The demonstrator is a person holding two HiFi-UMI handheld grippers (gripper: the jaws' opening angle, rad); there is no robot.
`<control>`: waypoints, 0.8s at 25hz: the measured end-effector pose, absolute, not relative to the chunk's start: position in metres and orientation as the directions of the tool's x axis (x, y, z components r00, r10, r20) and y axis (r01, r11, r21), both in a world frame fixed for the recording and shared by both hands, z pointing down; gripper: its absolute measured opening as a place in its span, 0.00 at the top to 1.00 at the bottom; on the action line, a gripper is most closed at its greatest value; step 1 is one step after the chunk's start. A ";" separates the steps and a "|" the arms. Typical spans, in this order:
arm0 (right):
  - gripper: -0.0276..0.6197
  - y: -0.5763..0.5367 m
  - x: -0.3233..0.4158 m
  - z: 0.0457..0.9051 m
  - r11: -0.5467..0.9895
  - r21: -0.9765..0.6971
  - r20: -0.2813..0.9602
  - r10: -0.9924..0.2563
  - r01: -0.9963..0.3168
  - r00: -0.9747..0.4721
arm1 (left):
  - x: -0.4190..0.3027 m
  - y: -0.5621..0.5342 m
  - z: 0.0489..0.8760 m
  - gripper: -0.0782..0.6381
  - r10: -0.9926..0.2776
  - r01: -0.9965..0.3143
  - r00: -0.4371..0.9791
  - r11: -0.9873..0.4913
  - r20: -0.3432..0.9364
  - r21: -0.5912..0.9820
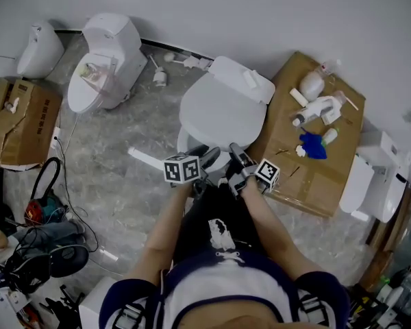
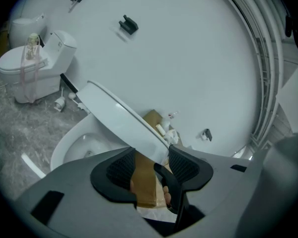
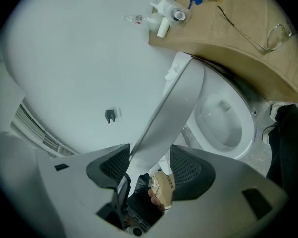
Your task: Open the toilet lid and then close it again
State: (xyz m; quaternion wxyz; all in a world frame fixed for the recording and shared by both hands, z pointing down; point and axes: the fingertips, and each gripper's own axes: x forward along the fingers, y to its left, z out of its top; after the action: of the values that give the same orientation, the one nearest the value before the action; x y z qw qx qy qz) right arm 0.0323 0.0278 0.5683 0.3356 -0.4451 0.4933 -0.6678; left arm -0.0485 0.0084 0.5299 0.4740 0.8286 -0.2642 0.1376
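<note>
White porcelain fills the middle of the head view, where a toilet (image 1: 240, 80) stands on a grey marbled floor (image 1: 123, 139) against a pale wall. A person leans over it with a gripper in each hand. The left gripper (image 1: 209, 159) and the right gripper (image 1: 238, 157) sit side by side at the front edge of the lid (image 1: 222, 114), their marker cubes facing up. Just right of the toilet, a cardboard box (image 1: 327, 178) carries white fittings and a blue object (image 1: 314, 145). A second toilet (image 1: 108, 55) stands well apart at upper left, and cables (image 1: 44, 235) lie tangled at lower left.

In the left gripper view, the lid is raised off the bowl (image 2: 83, 145) and tilted, with its front end lying between the two jaws. It fills the gap from pad to pad, so the gripper is clamped on it. The second toilet shows at the far left against the wall.

In the right gripper view, the lid appears almost edge-on, running up from between the jaws toward the tank. Its front end spans the gap there too, pinched by both pads. The open bowl lies to the right, with the cardboard box and its blue object above.
</note>
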 end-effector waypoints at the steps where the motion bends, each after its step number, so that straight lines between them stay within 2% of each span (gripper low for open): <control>1: 0.62 0.026 0.033 0.565 -0.278 -0.961 0.259 -0.886 -0.008 -0.385 | -0.047 0.006 0.527 0.59 -0.306 -0.564 0.825 -0.416 0.475 0.713; 7: 0.62 0.034 0.024 0.544 -0.185 -0.958 0.271 -0.828 -0.218 -0.490 | -0.041 0.002 0.522 0.59 -0.304 -0.563 0.826 -0.401 0.474 0.723; 8: 0.64 0.037 0.022 0.537 -0.152 -0.946 0.285 -0.815 -0.288 -0.505 | -0.040 0.001 0.522 0.59 -0.303 -0.563 0.826 -0.396 0.476 0.725; 10: 0.71 0.040 0.023 0.526 -0.053 -0.858 0.353 -0.784 -0.512 -0.511 | -0.039 -0.001 0.520 0.59 -0.300 -0.566 0.824 -0.390 0.481 0.726; 12: 0.73 0.043 0.028 0.523 0.087 -0.594 0.495 -0.744 -0.800 -0.448 | -0.037 -0.003 0.516 0.59 -0.302 -0.571 0.820 -0.384 0.486 0.725; 13: 0.73 0.044 0.033 0.525 0.171 -0.381 0.572 -0.729 -0.909 -0.377 | -0.036 -0.005 0.514 0.59 -0.305 -0.573 0.819 -0.378 0.486 0.727; 14: 0.72 0.043 0.037 0.526 0.260 -0.143 0.622 -0.727 -0.955 -0.291 | -0.035 -0.007 0.512 0.59 -0.308 -0.573 0.818 -0.371 0.485 0.731; 16: 0.67 0.038 0.039 0.526 0.403 0.262 0.636 -0.755 -0.877 -0.157 | -0.033 -0.009 0.510 0.59 -0.311 -0.572 0.819 -0.363 0.483 0.736; 17: 0.65 0.035 0.038 0.525 0.447 0.395 0.621 -0.774 -0.803 -0.125 | -0.031 -0.010 0.509 0.59 -0.310 -0.572 0.819 -0.363 0.483 0.735; 20: 0.62 0.025 0.030 0.524 0.506 0.581 0.591 -0.801 -0.638 -0.097 | -0.029 -0.014 0.506 0.59 -0.308 -0.571 0.819 -0.370 0.484 0.733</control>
State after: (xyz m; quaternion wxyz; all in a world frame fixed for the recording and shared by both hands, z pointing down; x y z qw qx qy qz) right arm 0.0299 0.0248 0.5244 -0.4606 -0.4890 0.7354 0.0885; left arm -0.0292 -0.0144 0.5064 0.4926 0.8167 -0.2691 0.1337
